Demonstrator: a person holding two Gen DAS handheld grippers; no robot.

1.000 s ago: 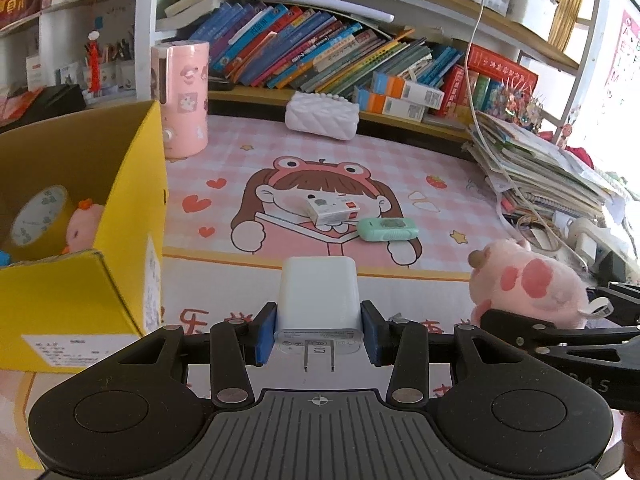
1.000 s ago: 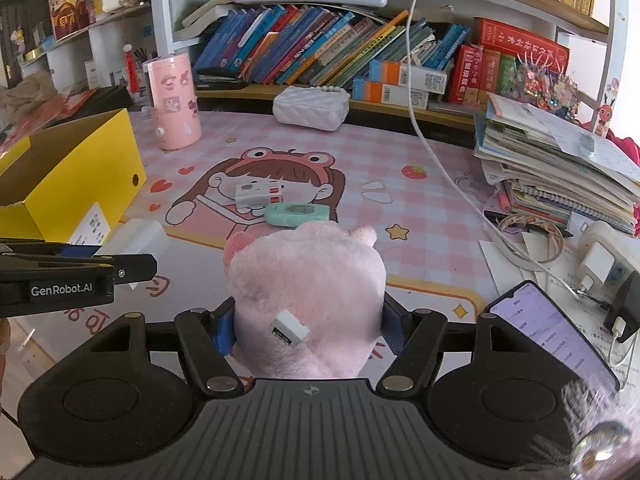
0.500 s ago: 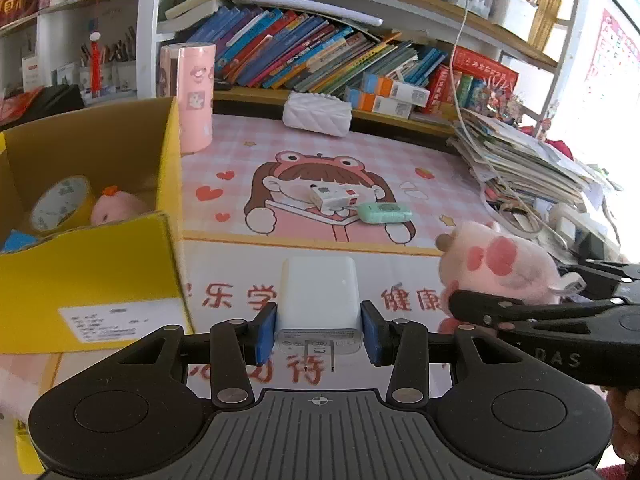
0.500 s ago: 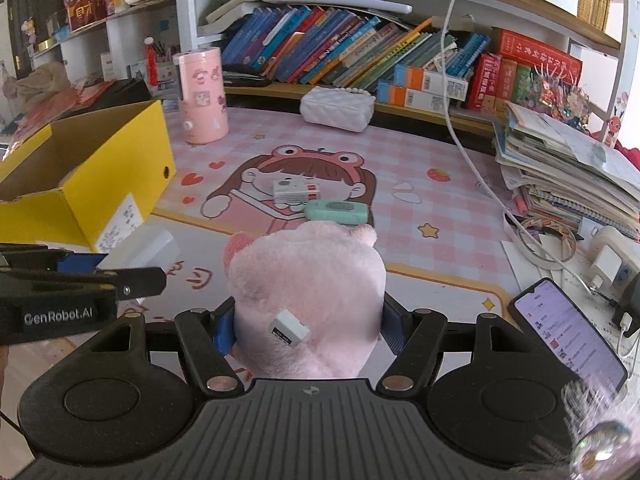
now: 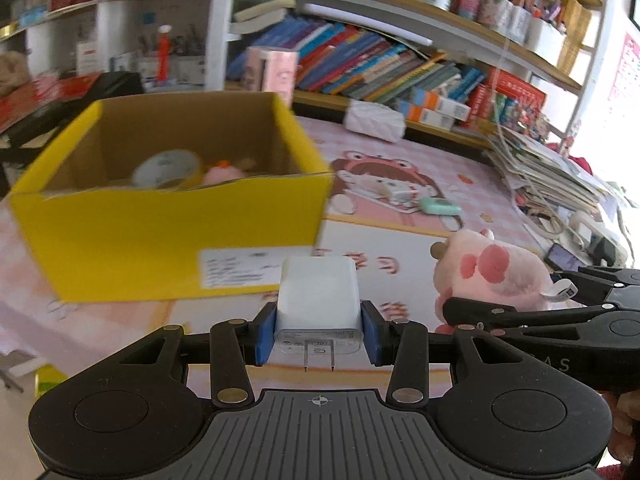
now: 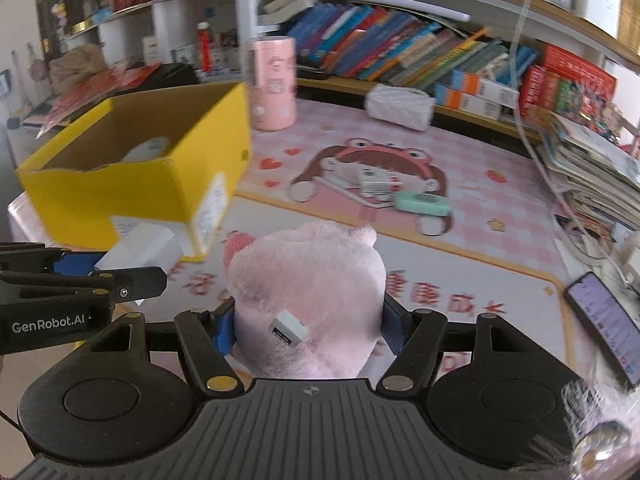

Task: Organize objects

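Left gripper (image 5: pixel 318 338) is pinching one white charger (image 5: pixel 318 300), right gripper (image 6: pixel 308 320) squeezes one pink plush (image 6: pixel 308 280); one yellow box (image 5: pixel 160 236) nearby.

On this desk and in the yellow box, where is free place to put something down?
Free: the pale front strip of the desk mat, between the yellow cardboard box and the black smartphone; also the checked patch behind the cartoon girl print, before the white quilted pouch. Crowded: the right edge with the paper stack. The box already holds a tape roll.

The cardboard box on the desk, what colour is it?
Yellow outside, plain brown inside; the box shows best from the left wrist.
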